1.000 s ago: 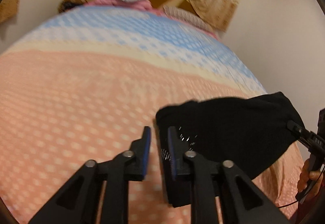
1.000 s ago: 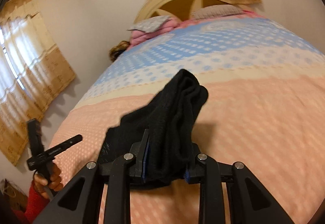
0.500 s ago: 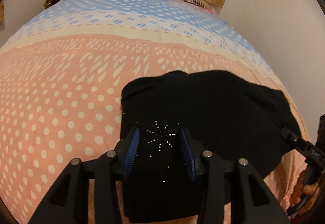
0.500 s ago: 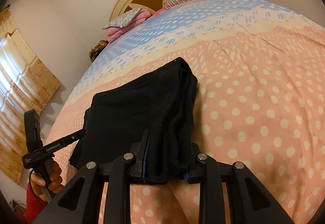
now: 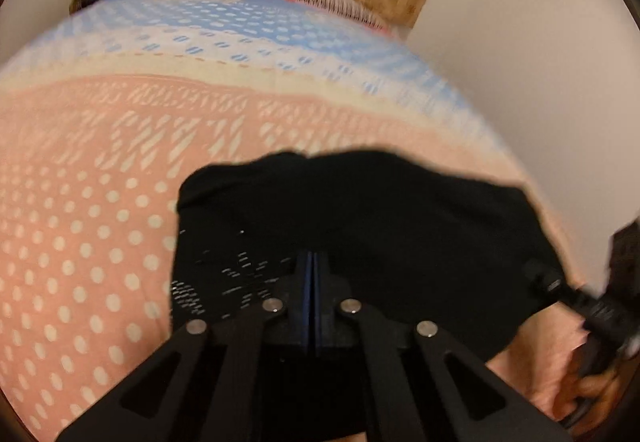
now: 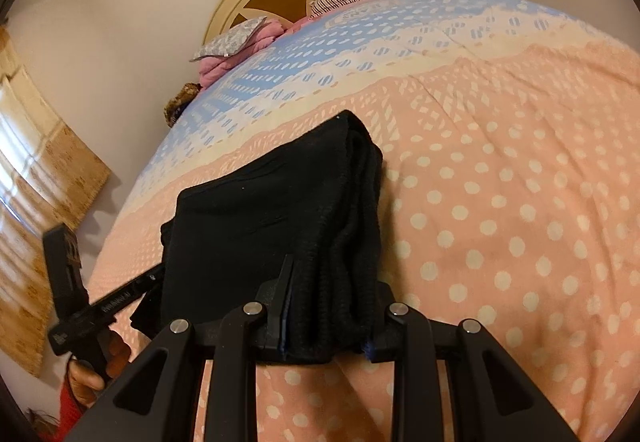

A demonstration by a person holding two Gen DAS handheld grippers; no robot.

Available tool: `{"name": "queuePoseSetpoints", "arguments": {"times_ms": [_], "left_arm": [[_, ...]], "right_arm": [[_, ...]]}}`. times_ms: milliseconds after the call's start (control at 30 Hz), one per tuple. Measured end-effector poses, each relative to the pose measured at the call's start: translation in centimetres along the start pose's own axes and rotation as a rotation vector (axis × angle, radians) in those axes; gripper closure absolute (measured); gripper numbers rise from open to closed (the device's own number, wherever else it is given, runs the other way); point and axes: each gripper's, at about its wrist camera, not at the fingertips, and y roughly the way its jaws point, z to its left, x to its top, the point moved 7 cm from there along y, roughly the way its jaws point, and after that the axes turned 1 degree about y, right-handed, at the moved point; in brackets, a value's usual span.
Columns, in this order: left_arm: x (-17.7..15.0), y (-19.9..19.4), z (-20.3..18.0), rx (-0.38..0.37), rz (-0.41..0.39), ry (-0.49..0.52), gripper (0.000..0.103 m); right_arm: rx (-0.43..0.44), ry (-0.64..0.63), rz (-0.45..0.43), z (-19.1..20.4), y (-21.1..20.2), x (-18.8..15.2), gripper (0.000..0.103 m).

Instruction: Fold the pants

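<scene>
The left hand-held gripper [image 5: 313, 274] has its jaws pressed together, apparently pinching the near left edge of the black pants [image 5: 360, 217], though the cloth between the pads is hard to make out. The right hand-held gripper [image 6: 326, 306] is clamped on the thick stacked layers at the near right end. The pants lie folded on the near part of the bed [image 6: 500, 181]. They look soft, limp and light; a grip through all layers at the corners should keep the bundle from sagging apart.

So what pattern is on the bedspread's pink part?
White polka dots on the bedspread, clearest in the right wrist view.
</scene>
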Motion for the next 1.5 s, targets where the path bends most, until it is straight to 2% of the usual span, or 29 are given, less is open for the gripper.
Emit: {"name": "queuePoseSetpoints", "arguments": {"times_ms": [100, 200, 267, 367, 500, 567, 633, 667, 733, 767, 800, 833, 900, 967, 1067, 1133, 1200, 1233, 1267, 1333, 1367, 1433, 1500], "left_arm": [[2.2, -2.8, 0.6, -0.019, -0.088, -0.017, 0.102], [3.6, -4.7, 1.0, -0.021, -0.133, -0.011, 0.102], [4.0, -5.4, 1.7, 0.01, -0.136, 0.001, 0.102], [3.2, -4.8, 2.8, -0.014, -0.062, -0.002, 0.102], [-0.4, -1.9, 4.3, -0.015, 0.096, -0.048, 0.096], [-1.6, -0.5, 4.6, 0.01, 0.131, -0.056, 0.096], [-2.0, -0.2, 4.6, 0.011, 0.116, -0.055, 0.096], [-2.0, -0.3, 4.5, 0.005, 0.1, -0.054, 0.091], [-2.0, -0.6, 4.0, -0.033, 0.093, -0.047, 0.075], [-2.0, -0.9, 3.8, -0.057, 0.086, -0.037, 0.056], [-1.9, -1.2, 3.6, -0.07, 0.073, -0.027, 0.043], [-1.9, -1.7, 3.5, -0.065, 0.053, -0.013, 0.036], [-1.7, -2.6, 4.1, 0.076, 0.007, 0.031, 0.007], [-1.9, -3.0, 4.4, 0.119, -0.003, 0.051, 0.002], [-2.6, -2.0, 4.3, 0.049, 0.061, 0.005, 0.005], [-3.4, -0.8, 3.2, -0.002, 0.11, -0.006, 0.017], [-3.7, -0.3, 2.0, -0.004, 0.11, 0.014, 0.02], [-3.7, -0.2, 1.8, -0.034, 0.116, -0.003, 0.023], [-3.6, -0.2, 1.6, -0.062, 0.12, -0.033, 0.03], [-3.2, -0.5, 2.1, -0.108, 0.121, -0.107, 0.056], [-3.2, -0.7, 2.7, -0.119, 0.125, -0.15, 0.082], [-3.2, -1.0, 4.0, -0.16, 0.112, -0.24, 0.087], [-3.5, -1.2, 4.0, -0.167, 0.092, -0.242, 0.089]], "right_arm": [[0.005, -0.045, -0.034, 1.8, -1.6, 1.0, 0.076], [0.027, -0.085, -0.062, 4.0, -2.9, 2.0, 0.076], [0.023, -0.136, -0.073, 5.6, -3.4, 2.5, 0.076], [-0.007, -0.185, -0.077, 6.5, -3.6, 2.7, 0.076], [-0.021, -0.142, -0.056, 4.8, -2.9, 2.0, 0.076], [-0.019, -0.099, -0.042, 3.6, -2.5, 1.5, 0.076], [-0.014, -0.076, -0.037, 2.9, -2.4, 0.9, 0.076], [0.001, -0.066, -0.037, 2.4, -2.5, 0.7, 0.076], [0.023, -0.054, -0.043, 2.1, -2.5, 0.5, 0.076], [0.035, -0.043, -0.044, 1.7, -2.5, 0.3, 0.076], [0.039, -0.032, -0.04, 1.4, -2.4, 0.2, 0.076], [0.041, -0.02, -0.035, 1.0, -2.2, 0.1, 0.076], [0.041, 0.003, -0.025, 0.3, -1.6, -0.2, 0.076], [0.048, 0.021, -0.021, -0.1, -1.3, -0.3, 0.076], [0.056, 0.023, -0.018, -0.4, -1.0, -0.3, 0.076], [0.061, 0.022, -0.016, -0.5, -0.9, -0.3, 0.076], [0.075, 0.03, -0.016, -0.8, -0.9, -0.1, 0.076], [0.087, 0.039, -0.017, -1.0, -0.9, -0.1, 0.076], [0.099, 0.055, -0.015, -1.3, -0.8, -0.1, 0.076], [0.114, 0.079, -0.006, -1.9, -0.5, -0.3, 0.076], [0.123, 0.1, 0.001, -2.4, -0.2, -0.4, 0.076], [0.15, 0.148, 0.01, -3.2, 0.1, -0.6, 0.076], [0.169, 0.174, 0.012, -3.4, 0.3, -0.7, 0.076]]}}
